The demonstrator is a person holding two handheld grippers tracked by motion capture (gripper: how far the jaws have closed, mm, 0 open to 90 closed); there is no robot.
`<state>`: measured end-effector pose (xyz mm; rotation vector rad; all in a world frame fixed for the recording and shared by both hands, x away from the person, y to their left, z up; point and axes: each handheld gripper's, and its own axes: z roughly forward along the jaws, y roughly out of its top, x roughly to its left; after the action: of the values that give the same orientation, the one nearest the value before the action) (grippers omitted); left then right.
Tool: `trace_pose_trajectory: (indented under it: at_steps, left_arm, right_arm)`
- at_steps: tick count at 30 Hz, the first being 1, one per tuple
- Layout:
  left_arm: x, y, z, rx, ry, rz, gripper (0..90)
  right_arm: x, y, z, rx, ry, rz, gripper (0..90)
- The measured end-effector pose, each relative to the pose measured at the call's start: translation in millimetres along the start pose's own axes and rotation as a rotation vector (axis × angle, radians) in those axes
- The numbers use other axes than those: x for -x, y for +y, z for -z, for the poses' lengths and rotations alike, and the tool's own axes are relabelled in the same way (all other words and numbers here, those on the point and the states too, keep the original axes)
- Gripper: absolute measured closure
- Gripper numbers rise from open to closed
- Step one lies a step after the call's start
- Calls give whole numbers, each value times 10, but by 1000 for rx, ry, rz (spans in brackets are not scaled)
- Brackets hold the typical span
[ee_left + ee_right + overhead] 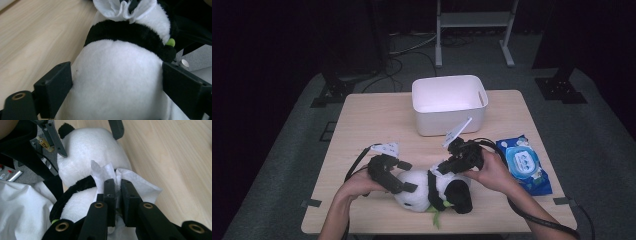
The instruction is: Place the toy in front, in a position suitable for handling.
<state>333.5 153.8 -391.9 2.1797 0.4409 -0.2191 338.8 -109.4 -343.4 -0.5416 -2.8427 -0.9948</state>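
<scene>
The panda lies on its side near the counter's six o'clock edge, white head end toward nine o'clock and black legs toward three. The left tool straddles the white head end with its jaws spread wide, one on each flank; in the left gripper view the fingers look to sit against the plush, though I cannot tell how hard they press. The right tool is clamped tight on a bunched white wipe and rests it on the panda's back, just beside the black band.

This looks like a wipe-down of the toy. To do it well, I would let the left tool steady the panda rather than squeeze it, since soft plush rolls away under a sideways rub. The wipe should be dragged in short strokes along the fur, toward the steadying tool, so the toy is pushed into its support. Keep the black jaw tips off the fur; only the loose cloth ahead of them should touch.

The tub stands at twelve o'clock, and the wipe pack lies at three, beside the right hand.
</scene>
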Motion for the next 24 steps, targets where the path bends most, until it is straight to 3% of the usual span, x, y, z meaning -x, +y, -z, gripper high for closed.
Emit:
trace_pose_trajectory:
  at_steps: [9, 12, 17, 24]
  left_arm:
    - [3, -9, -181, -74, -35, 12, 39]
    - [28, -7, -243, -83, -33, -5, 90]
    - [46, 4, -244, -52, 8, -33, 255]
    - [90, 58, -280, -36, 75, -102, 304]
  right_arm:
    - [-55, -23, -33, -10, 26, 12, 824]
    - [-64, -28, -43, -16, 26, 15, 823]
    - [-1, -63, 7, 10, 26, -4, 822]
    - [79, -90, 80, 25, 26, -35, 822]
